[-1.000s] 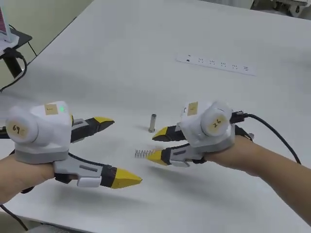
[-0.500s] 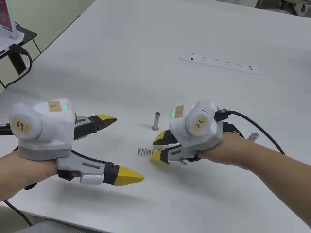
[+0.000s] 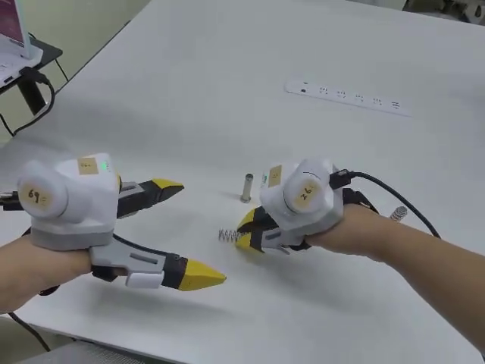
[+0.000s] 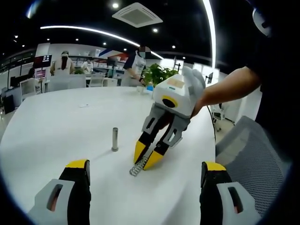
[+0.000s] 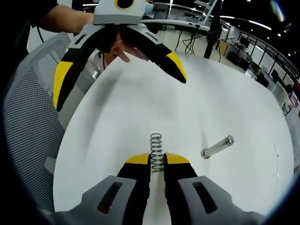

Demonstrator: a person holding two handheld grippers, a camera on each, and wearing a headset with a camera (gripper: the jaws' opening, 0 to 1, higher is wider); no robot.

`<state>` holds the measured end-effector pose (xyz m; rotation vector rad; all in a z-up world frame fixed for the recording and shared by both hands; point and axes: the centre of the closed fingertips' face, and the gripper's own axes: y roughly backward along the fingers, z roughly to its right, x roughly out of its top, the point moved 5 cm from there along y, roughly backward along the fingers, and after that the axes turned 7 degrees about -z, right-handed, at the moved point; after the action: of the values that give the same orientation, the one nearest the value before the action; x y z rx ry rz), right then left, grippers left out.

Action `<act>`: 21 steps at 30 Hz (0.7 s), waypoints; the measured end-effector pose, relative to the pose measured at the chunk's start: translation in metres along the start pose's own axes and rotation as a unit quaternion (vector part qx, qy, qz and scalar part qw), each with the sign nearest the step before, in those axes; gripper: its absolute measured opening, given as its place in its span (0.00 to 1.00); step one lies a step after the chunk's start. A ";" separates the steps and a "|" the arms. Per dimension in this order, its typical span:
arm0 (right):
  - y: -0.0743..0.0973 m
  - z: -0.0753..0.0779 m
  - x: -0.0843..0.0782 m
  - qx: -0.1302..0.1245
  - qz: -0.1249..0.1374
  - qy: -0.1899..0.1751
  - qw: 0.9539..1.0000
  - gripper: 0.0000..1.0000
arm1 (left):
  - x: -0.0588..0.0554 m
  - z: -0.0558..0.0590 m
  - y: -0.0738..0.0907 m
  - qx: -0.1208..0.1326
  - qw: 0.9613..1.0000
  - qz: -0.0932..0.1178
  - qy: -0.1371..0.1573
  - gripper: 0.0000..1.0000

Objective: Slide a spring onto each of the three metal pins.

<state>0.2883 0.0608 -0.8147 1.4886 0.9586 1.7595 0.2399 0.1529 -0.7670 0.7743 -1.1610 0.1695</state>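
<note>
Since a second ago the right gripper (image 3: 244,230) has brought its yellow-tipped jaws together. They stood apart on either side of the spring (image 3: 227,235) then; now they pinch one end of it. In the right gripper view the rest of the coil sticks out past the tips, low over the white table (image 3: 189,91). Whether the free end touches the tabletop I cannot tell. Just beyond the spring a bare metal pin (image 3: 247,187) stands upright, near it but apart, where it stood before. The left gripper (image 3: 193,231) has kept its place to the left, jaws spread wide and holding nothing. Well behind them a white power strip (image 3: 350,97) lies on the table.
</note>
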 end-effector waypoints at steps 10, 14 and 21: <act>0.020 0.001 -0.005 -0.008 0.009 -0.005 1.000 0.08 | 0.005 0.004 -0.006 -0.007 1.000 -0.006 -0.008 0.94; 0.030 0.000 -0.008 -0.016 0.015 -0.007 1.000 0.08 | 0.008 0.007 -0.009 -0.012 1.000 -0.010 -0.015 0.93; 0.049 -0.006 -0.018 -0.030 0.026 -0.010 0.999 0.08 | 0.015 0.011 -0.016 -0.024 0.999 -0.011 -0.025 0.90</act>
<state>0.2847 0.0189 -0.7830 1.5023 0.8566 1.7912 0.2463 0.1300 -0.7592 0.7523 -1.1993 0.1041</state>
